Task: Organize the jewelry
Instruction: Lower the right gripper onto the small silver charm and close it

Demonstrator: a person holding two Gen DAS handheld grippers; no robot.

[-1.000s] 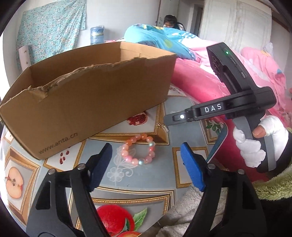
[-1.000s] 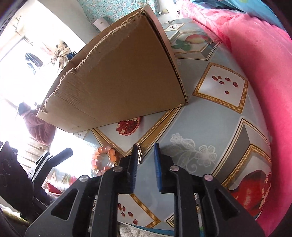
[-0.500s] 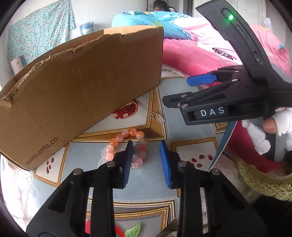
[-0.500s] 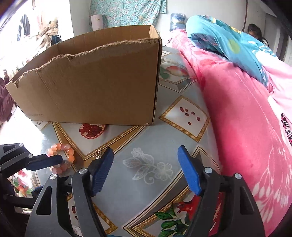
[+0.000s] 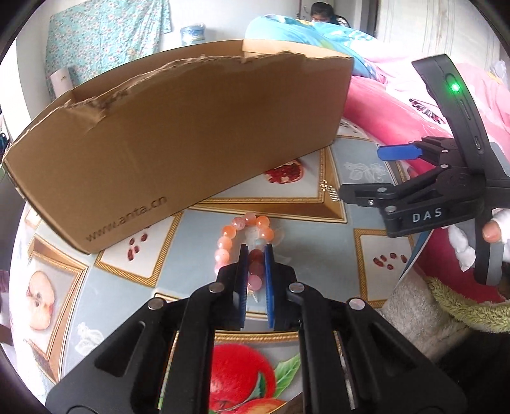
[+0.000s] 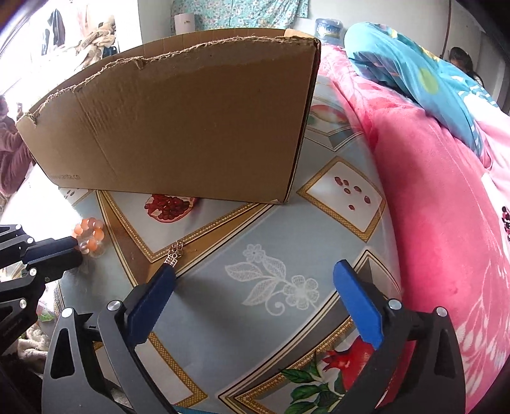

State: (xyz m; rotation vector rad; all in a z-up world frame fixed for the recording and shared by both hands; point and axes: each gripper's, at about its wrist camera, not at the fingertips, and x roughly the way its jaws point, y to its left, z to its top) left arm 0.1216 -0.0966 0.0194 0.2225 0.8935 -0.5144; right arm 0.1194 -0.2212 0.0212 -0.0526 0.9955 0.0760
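Note:
A pink and orange bead bracelet (image 5: 237, 231) lies on the fruit-print tablecloth (image 5: 306, 248) in front of a cardboard box (image 5: 178, 140). My left gripper (image 5: 255, 251) is shut on the near side of the bracelet. The bracelet also shows at the left in the right wrist view (image 6: 89, 234). A small silver pendant (image 6: 173, 256) lies on the cloth, touching the left fingertip of my right gripper (image 6: 255, 274), which is open and empty. The pendant also shows in the left wrist view (image 5: 330, 189), just left of the right gripper (image 5: 369, 172).
The open-topped cardboard box (image 6: 178, 127) stands behind both pieces. A pink blanket (image 6: 440, 197) borders the table on the right. A person sits far back (image 5: 322, 14). A fluffy sleeve (image 5: 459, 299) is at the right.
My left gripper has closed from wide open onto the bracelet. My right gripper has opened, let go of the pendant, and drawn back a little.

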